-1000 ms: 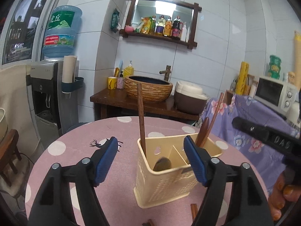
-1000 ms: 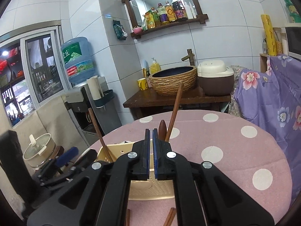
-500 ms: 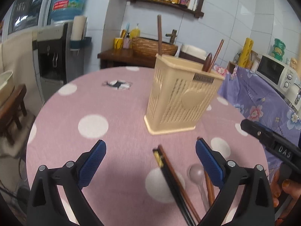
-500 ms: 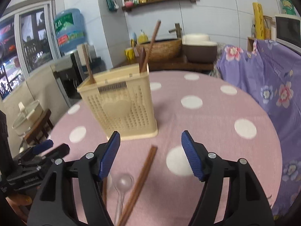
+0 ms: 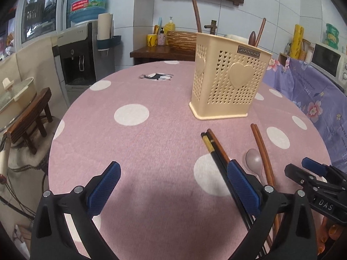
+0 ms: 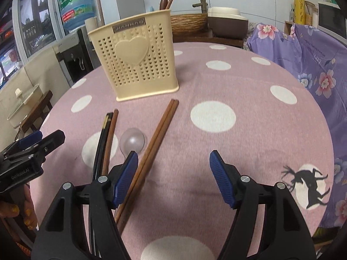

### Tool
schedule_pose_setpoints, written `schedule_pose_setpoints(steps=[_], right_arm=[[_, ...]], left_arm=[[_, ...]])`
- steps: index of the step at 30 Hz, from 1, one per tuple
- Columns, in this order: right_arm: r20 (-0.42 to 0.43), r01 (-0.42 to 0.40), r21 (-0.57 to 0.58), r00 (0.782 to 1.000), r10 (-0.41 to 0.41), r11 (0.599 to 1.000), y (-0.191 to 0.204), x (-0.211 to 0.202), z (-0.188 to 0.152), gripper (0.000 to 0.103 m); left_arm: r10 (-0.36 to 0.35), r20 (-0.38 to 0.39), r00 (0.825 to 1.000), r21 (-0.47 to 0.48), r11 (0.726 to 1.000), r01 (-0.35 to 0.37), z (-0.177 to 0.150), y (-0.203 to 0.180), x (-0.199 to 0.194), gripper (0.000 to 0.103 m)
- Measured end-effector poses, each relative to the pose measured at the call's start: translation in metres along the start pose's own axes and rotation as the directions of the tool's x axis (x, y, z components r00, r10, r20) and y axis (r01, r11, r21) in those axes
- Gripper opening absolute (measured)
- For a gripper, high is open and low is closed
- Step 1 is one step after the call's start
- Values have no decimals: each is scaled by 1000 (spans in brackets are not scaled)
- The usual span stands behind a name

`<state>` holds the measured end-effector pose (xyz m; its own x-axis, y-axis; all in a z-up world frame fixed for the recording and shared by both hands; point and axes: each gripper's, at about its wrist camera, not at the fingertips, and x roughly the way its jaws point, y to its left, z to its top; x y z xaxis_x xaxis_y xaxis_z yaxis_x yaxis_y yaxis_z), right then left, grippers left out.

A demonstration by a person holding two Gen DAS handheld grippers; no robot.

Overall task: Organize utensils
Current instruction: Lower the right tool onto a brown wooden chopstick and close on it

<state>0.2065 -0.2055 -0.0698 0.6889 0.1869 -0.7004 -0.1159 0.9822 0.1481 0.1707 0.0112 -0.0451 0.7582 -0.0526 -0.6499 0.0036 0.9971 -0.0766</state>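
Chopsticks (image 5: 219, 153) vanish under left tongs (image 5: 173, 185).

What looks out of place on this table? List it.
Several utensils lie loose on the pink tablecloth in front of the utensil holder rather than in it: a brown chopstick pair, a black pair beside a single brown stick, and a clear spoon. Nothing looks spilled or broken.
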Motion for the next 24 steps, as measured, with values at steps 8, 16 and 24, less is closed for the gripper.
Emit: schedule_pose_setpoints(steps=[8, 16, 24], right_arm=[[-85, 2, -12, 996, -3, 1000, 13, 0, -15, 69], [-122, 28, -25, 992, -31, 999, 23, 4, -21, 69], [-113, 149, -37, 982, -152, 988, -2, -5, -19, 68]], left_arm=[[6, -31, 999, -13, 1000, -7, -13, -1, -2, 95], [-1, -44, 999, -3, 1000, 1, -15, -6, -1, 92], [-14, -59, 998, -8, 1000, 13, -18, -9, 1, 92]])
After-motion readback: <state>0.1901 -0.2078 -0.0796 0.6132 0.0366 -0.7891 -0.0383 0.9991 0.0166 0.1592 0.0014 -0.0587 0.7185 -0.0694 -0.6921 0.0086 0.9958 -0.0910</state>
